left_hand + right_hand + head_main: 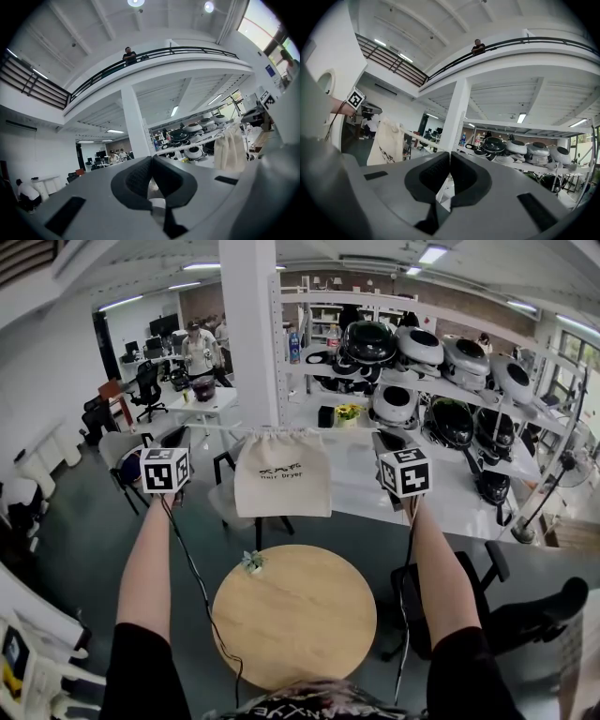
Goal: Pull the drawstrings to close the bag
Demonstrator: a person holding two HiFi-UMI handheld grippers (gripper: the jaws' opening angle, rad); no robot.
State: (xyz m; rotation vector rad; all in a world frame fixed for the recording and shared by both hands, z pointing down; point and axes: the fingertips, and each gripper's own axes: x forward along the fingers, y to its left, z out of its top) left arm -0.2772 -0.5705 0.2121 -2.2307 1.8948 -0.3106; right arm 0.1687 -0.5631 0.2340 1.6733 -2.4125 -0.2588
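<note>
A cream cloth bag (281, 474) with dark print hangs in the air between my two grippers, its mouth gathered tight at the top. In the head view my left gripper (176, 448) is to its left and my right gripper (394, 448) to its right, both held level. From the left gripper (151, 159), shut, a taut white drawstring (193, 139) runs to the bag (229, 145). The right gripper (450, 154) is likewise shut on a drawstring (423, 140) leading to the bag (386, 143).
A round wooden table (293, 615) stands below my arms, a small plant (253, 562) at its far edge. Behind the bag rise a white pillar (251, 334) and shelves of round dark and white appliances (441, 381). Office chairs (469, 596) stand around.
</note>
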